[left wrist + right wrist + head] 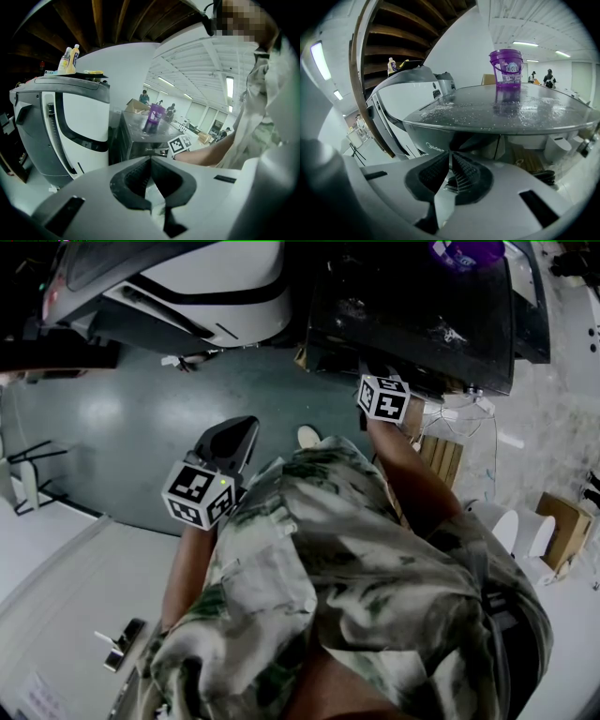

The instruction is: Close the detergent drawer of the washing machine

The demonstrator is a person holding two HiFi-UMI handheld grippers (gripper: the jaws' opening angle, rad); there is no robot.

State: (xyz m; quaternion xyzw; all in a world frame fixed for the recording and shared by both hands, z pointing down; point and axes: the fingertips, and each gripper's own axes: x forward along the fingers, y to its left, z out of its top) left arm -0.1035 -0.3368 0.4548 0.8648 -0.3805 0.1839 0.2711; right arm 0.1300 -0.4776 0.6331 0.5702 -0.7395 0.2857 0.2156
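A dark washing machine (412, 315) stands ahead with a purple bucket (506, 68) on its wet top (497, 110). My right gripper (375, 373) is up against its upper front edge, its marker cube showing. In the right gripper view the right gripper (450, 153) has its jaws together at the tips, and nothing shows between them. Just beyond the tips is a dark recess (476, 140) under the top, beside the logo panel (435, 149); the drawer itself is not clear. My left gripper (244, 427) hangs shut over the floor, away from the machine and holding nothing.
A large white and grey machine (187, 287) stands left of the washer, with bottles (69, 58) on top. A wooden pallet (441, 460) and a cardboard box (562, 526) lie at the right. A white stand (23, 474) is at the far left.
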